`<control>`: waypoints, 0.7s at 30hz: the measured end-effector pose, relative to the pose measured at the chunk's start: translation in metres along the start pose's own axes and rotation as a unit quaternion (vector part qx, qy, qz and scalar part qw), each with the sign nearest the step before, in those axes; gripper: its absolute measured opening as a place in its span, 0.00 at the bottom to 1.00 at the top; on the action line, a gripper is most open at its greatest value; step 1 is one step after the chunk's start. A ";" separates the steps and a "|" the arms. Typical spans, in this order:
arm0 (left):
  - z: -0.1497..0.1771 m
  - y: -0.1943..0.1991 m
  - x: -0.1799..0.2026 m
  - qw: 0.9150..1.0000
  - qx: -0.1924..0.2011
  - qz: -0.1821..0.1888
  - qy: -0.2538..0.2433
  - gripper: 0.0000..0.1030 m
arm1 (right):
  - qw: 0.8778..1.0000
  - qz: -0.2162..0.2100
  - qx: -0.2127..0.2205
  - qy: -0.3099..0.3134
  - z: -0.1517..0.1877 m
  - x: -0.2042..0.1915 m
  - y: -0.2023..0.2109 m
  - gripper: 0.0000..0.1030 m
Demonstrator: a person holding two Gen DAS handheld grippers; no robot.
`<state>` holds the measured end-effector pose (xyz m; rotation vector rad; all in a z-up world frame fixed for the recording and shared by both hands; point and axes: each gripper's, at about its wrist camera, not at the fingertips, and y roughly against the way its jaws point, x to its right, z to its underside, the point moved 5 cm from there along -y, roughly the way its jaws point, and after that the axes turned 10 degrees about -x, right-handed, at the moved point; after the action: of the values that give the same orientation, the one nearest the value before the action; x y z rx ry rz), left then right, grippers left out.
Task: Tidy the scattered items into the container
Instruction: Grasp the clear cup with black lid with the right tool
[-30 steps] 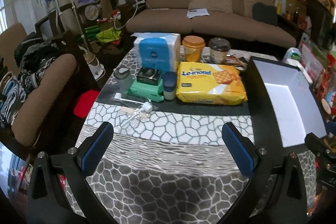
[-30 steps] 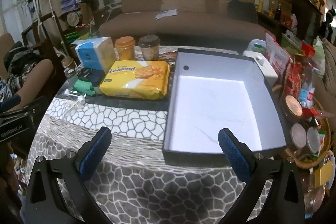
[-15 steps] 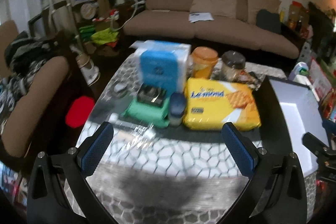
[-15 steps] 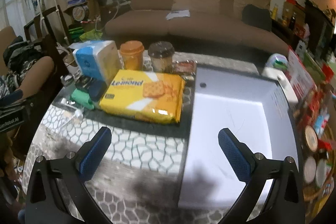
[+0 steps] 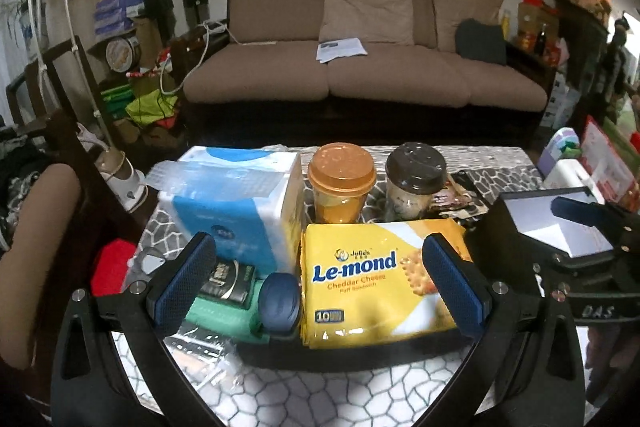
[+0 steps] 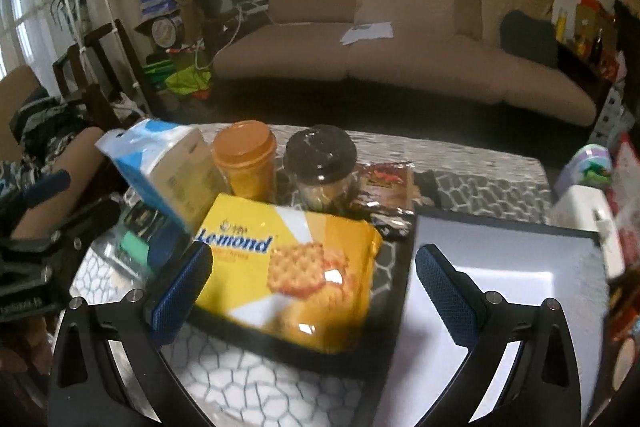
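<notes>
- Both grippers have come in low and close over the table (image 5: pixel 320 391) since a second ago, so the cluster of items now fills each view
- Far left, the blue-and-white tissue pack (image 5: pixel 236 203) stands at the back, with a green box (image 5: pixel 224 315) and a small dark blue jar (image 5: pixel 279 303) in front of it, now right between the left gripper (image 5: pixel 320 285) fingers, whose jaws are spread wide and hold nothing
- Middle, the yellow Le-mond cracker pack (image 6: pixel 296 267) lies flat, just beside the blue jar; it has grown from a small packet to the largest thing in view
- Behind it stand an orange-lidded cup (image 5: pixel 342 183) and a dark-lidded cup (image 5: pixel 414 183), near each other
- The right gripper (image 6: pixel 314 291) is also spread wide and empty, its left finger over the crackers and its right finger over the box edge
- Right, the black-rimmed container (image 6: pixel 496 227) with its white inside sits just beside the crackers, empty
</notes>
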<state>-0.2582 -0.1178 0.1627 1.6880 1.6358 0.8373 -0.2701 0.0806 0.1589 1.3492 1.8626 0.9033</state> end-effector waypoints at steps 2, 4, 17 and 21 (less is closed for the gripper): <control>-0.001 -0.010 -0.004 1.000 -0.003 0.005 0.008 1.00 | 1.000 -0.006 -0.002 -0.007 -0.008 0.003 -0.014 1.00; 0.001 -0.011 -0.012 0.999 0.004 0.020 0.025 1.00 | 1.000 -0.017 -0.003 -0.017 -0.015 0.004 -0.028 1.00; -0.005 -0.001 -0.081 0.996 0.030 0.039 0.076 1.00 | 0.998 0.057 -0.009 -0.028 -0.052 0.009 -0.101 1.00; -0.005 -0.011 -0.079 0.996 0.025 0.045 0.076 1.00 | 0.996 0.090 -0.011 -0.017 -0.059 0.001 -0.119 1.00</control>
<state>-0.2707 -0.1961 0.1562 1.7811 1.7033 0.9975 -0.3790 0.0455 0.0921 1.5286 1.7212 0.9808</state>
